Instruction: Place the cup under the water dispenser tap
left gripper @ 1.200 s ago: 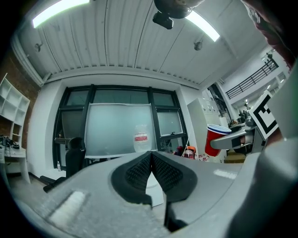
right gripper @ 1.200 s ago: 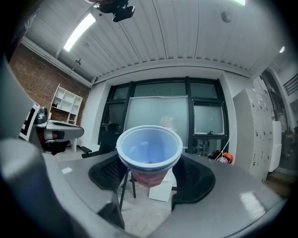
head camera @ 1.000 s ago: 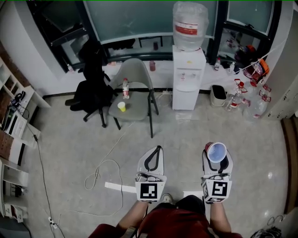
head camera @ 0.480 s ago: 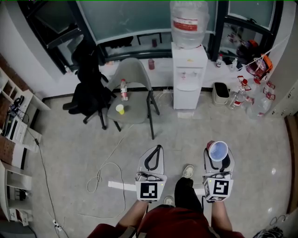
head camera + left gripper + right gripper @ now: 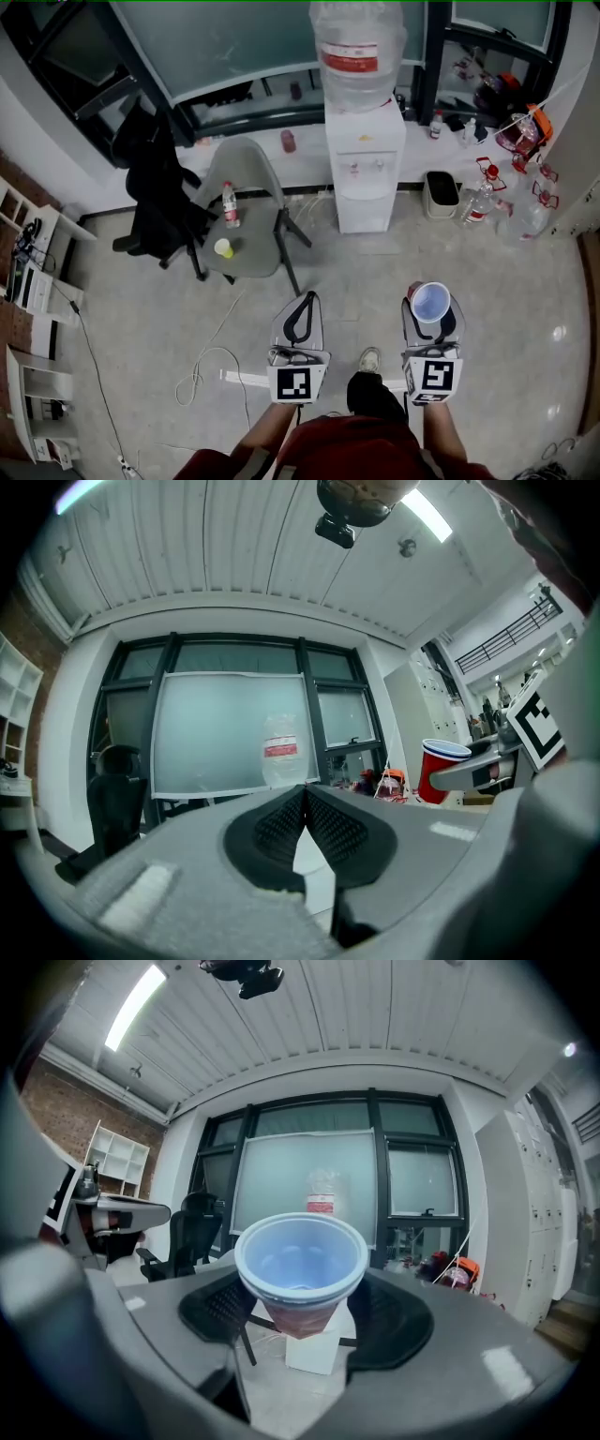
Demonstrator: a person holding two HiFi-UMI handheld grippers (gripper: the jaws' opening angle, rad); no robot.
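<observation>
The white water dispenser (image 5: 364,169) with a big bottle (image 5: 359,56) on top stands against the window wall, some way ahead of both grippers. My right gripper (image 5: 429,317) is shut on a red cup (image 5: 430,302) with a white inside, held upright. In the right gripper view the cup (image 5: 300,1269) sits between the black pads (image 5: 220,1309), with the dispenser (image 5: 314,1349) behind it. My left gripper (image 5: 302,323) is shut and empty, its pads (image 5: 281,825) meeting. The left gripper view also shows the cup (image 5: 441,769) at its right.
A grey chair (image 5: 246,216) carrying a yellow cup (image 5: 223,247) and a small bottle (image 5: 229,204) stands left of the dispenser, with a black office chair (image 5: 155,187) beyond it. A cable (image 5: 211,361) loops on the floor. A bin (image 5: 441,194) and bottles (image 5: 487,192) stand at the right.
Both grippers have moved forward across the floor toward the dispenser, which now shows larger and more to the left. The cup has stayed in the right gripper.
</observation>
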